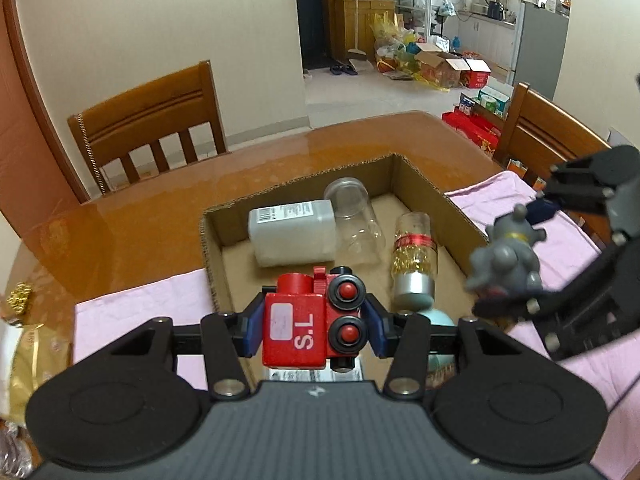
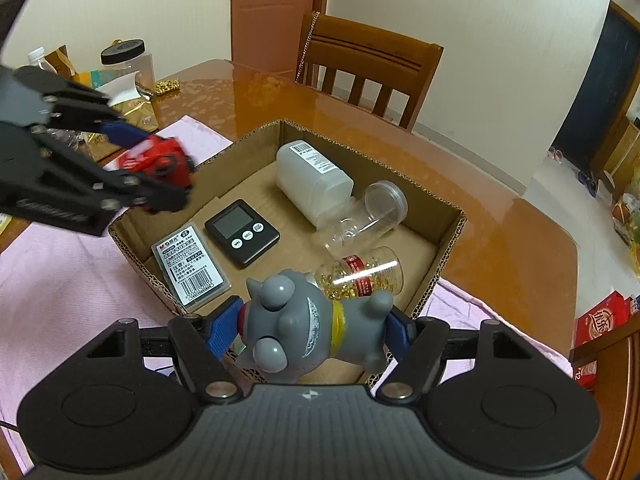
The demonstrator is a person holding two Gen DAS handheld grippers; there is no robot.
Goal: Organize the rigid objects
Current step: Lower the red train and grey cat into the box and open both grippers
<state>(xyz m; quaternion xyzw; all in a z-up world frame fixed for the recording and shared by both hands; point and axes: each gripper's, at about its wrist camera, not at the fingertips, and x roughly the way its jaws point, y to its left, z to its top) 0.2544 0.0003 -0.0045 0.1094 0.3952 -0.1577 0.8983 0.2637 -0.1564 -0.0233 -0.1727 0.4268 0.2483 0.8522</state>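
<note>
In the left wrist view, your left gripper (image 1: 314,328) sits at lower centre with its blue pads pressed on both sides of a red toy train (image 1: 312,324), which hangs over the near edge of the open cardboard box (image 1: 424,178). Inside the box, toward the middle of the frame, a white plastic bottle (image 1: 292,236) lies on its side, a clear jar (image 1: 354,220) leans beside it, and a bottle of yellow capsules (image 1: 414,260) lies to the right. At the right edge your right gripper (image 1: 516,256) is clamped on a grey toy figure (image 1: 506,256), held above the box's right wall and the pink cloth (image 1: 128,312). In the right wrist view, that right gripper (image 2: 316,330) fills the lower centre, its pads squeezing the grey toy figure (image 2: 312,328) sideways over the near corner of the cardboard box (image 2: 448,256). Farther in, the box holds a black digital timer (image 2: 240,232), a flat labelled case (image 2: 192,268), the white plastic bottle (image 2: 312,176), the clear jar (image 2: 368,216) and the bottle of yellow capsules (image 2: 364,276). At the left of the frame your left gripper (image 2: 148,168) grips the red toy train (image 2: 160,160) above the box's left corner.
</note>
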